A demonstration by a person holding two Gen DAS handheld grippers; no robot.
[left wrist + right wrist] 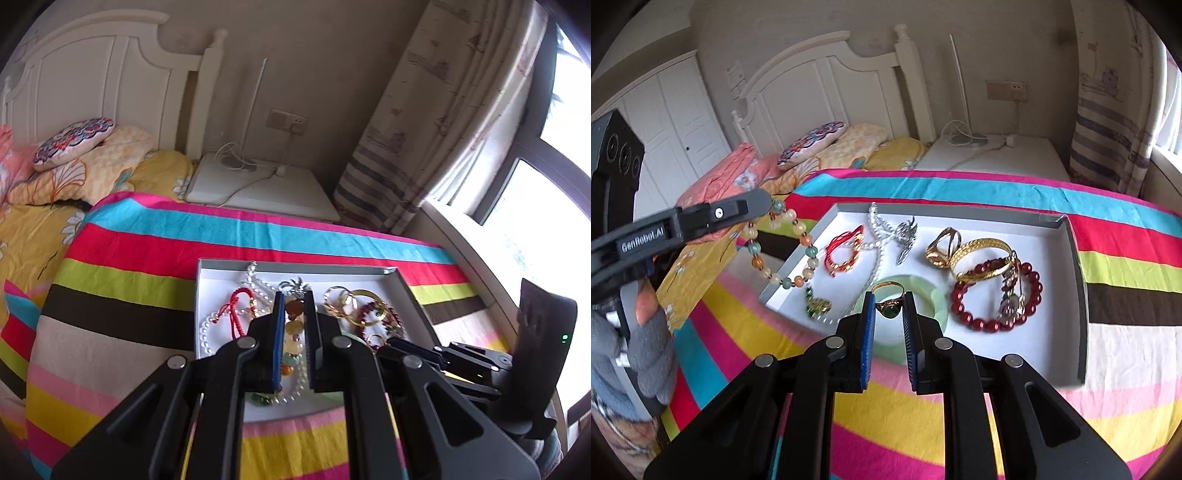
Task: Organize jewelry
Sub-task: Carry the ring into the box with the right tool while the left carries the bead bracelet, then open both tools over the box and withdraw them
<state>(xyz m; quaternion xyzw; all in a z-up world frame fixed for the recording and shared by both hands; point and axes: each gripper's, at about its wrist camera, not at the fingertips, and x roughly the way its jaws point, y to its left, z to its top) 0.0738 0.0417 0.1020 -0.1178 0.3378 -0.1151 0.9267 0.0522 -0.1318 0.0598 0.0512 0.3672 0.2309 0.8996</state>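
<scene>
A grey-rimmed white tray (1071,236) of jewelry lies on the striped cloth. My left gripper (294,295) is shut on a multicolour bead bracelet (294,326), which hangs from its tips above the tray's left edge in the right wrist view (783,251). My right gripper (889,297) is shut on a gold ring with a green stone (889,308), over the pale green jade bangle (936,295). In the tray lie a red bead bracelet (997,295), a gold bangle (982,258), a gold ring (943,245), a red cord bracelet (844,249) and a pearl necklace (877,236).
The tray sits on a bright striped cloth (997,192) over a bed. Pillows (812,142) and a white headboard (820,85) lie behind. A white bedside table (258,184) with cables stands beyond the cloth, with a curtain (424,129) and window to the right.
</scene>
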